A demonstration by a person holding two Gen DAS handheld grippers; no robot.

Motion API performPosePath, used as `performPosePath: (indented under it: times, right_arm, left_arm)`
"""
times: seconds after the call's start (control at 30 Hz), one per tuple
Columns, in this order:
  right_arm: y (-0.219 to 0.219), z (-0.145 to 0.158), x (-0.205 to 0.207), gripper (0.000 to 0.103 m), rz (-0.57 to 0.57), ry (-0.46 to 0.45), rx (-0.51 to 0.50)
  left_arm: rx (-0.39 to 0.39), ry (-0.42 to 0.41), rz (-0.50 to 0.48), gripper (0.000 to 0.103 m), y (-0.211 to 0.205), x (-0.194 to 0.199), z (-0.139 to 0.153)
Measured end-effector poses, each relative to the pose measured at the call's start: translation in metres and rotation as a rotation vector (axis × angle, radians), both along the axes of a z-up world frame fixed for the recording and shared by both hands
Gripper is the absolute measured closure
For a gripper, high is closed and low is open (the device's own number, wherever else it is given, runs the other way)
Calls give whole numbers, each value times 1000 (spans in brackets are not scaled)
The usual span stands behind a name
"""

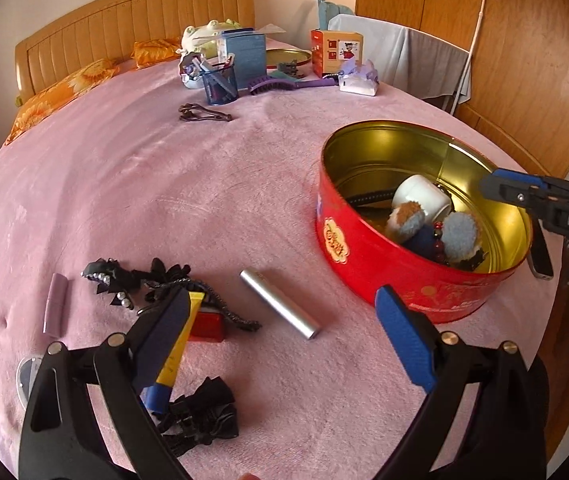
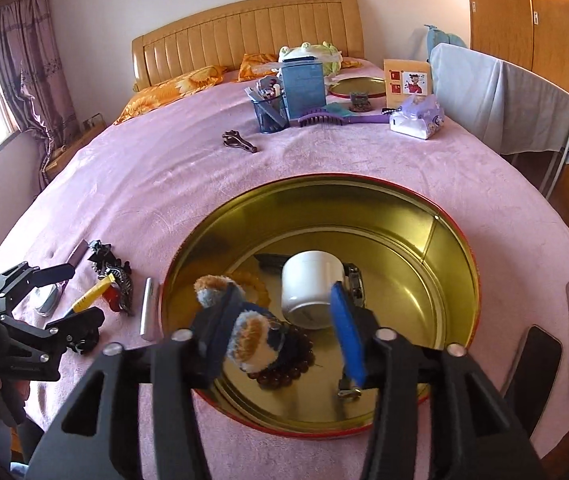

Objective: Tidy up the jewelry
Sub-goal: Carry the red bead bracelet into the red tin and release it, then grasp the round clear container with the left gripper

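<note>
the red tin (image 1: 400,276) on the pink bedspread (image 1: 204,184) is the landmark here, and it already holds part of the haul: a white jar (image 2: 310,288) on its side, a fluffy pom-pom piece (image 2: 250,342), a string of dark beads (image 2: 284,370) and what looks like a watch (image 2: 354,280) lie on its gold floor. the right gripper (image 2: 280,332) hangs over the tin's near rim with its fingers spread apart and nothing between them (the pom-pom sits just under the left finger, apart from the pads as far as i can tell), so the step in hand reads as a drop just finished or a hand waiting its turn. left of the tin, well apart from its wall, lie the things not yet sorted: a silver tube (image 1: 280,304) nearest the tin, then a black beaded hairpiece (image 1: 156,284), a small red box (image 1: 206,326), a yellow tube (image 1: 178,350), a lilac tube (image 1: 55,304) farthest out, and a black bow (image 1: 200,412). the left gripper (image 1: 284,336) hovers above that cluster, spread wide and empty. the next move probably calls for lowering it over one piece, perhaps the silver tube lying between its fingers, pinching across its narrow side so it doesn't roll, then carrying it over the tin's rim.
</note>
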State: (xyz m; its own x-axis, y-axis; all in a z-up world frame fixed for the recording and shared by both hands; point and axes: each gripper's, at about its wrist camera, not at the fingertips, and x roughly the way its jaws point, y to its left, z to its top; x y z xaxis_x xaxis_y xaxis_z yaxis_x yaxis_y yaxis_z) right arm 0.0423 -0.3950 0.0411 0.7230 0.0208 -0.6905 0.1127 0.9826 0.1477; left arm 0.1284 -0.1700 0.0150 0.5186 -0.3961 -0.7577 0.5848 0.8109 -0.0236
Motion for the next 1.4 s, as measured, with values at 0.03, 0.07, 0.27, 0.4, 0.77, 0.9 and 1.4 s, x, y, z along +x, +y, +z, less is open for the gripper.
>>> performPosePath:
  times: [0.03,0.07,0.27,0.4,0.77,0.9,1.4]
  right_arm:
    - [6,3,0,28,8,-11,4]
    - [13,5,0,18,19,-21,10]
    - [70,13,10,9,142,-42,9]
    - [115,10,22,8,229,-27,10]
    - [221,-22,38,8,405,37,8]
    - [232,-30,35,8,421,58,0]
    - [194,-22,22,8,351,23,27]
  left_arm:
    - [1,-1,11,12,8,0,-1]
    - [3,-2,24,12,15,0,-2]
    - [18,-2,129,12,74,7,-10]
    - [34,-19,214,12,116,9,-14]
    - [122,-5,381,12,196,27,-50]
    - [62,32,409,13,210,32,-63]
    - [7,-57,306,31,169,11,-20]
